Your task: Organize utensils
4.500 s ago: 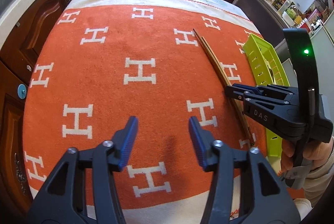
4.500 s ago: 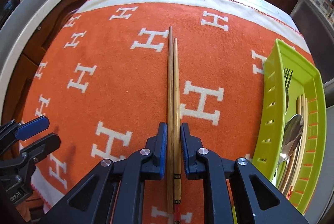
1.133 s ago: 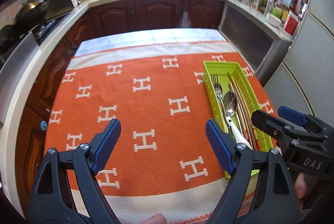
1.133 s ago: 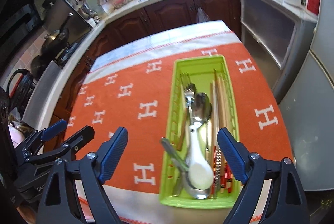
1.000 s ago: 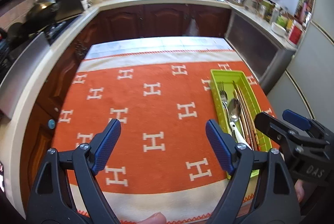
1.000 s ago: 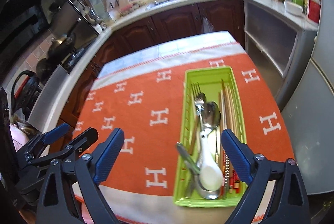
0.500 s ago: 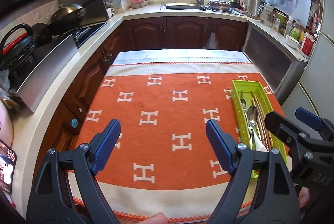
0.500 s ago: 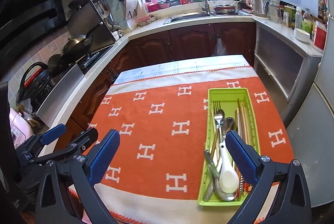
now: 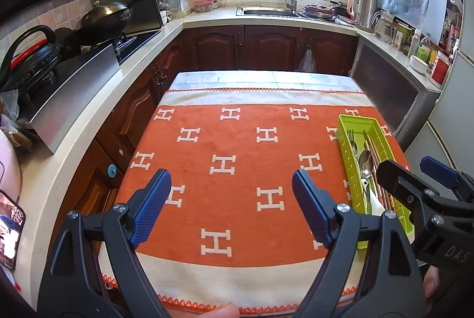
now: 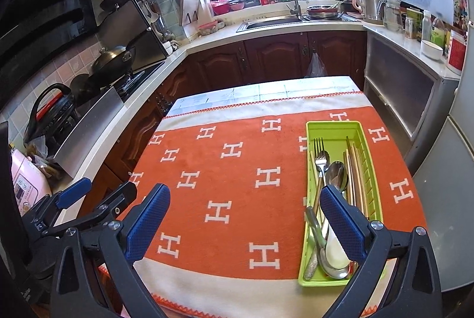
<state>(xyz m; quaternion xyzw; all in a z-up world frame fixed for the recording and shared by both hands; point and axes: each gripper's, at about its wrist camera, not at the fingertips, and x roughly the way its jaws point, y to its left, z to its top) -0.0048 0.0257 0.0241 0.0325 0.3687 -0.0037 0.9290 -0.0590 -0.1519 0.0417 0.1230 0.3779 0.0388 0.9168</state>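
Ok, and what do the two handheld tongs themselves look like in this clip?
Both are black plastic clamp-style frames with silver rivets and blue cross-hatched pads. The left tongs and right tongs match. White "DAS" lettering is on the right one's side, seen from the left camera. No cables or sleeves are visible.

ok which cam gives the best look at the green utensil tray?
Right wrist: the green utensil tray shows whole, contents seen from above. Left wrist shows the tray at the frame's right, side-on, its near end hidden behind gripper parts.

2 wrist views, angled down from the near edge, sharing the orange cloth (image 9: 237,146) (image 10: 237,184).
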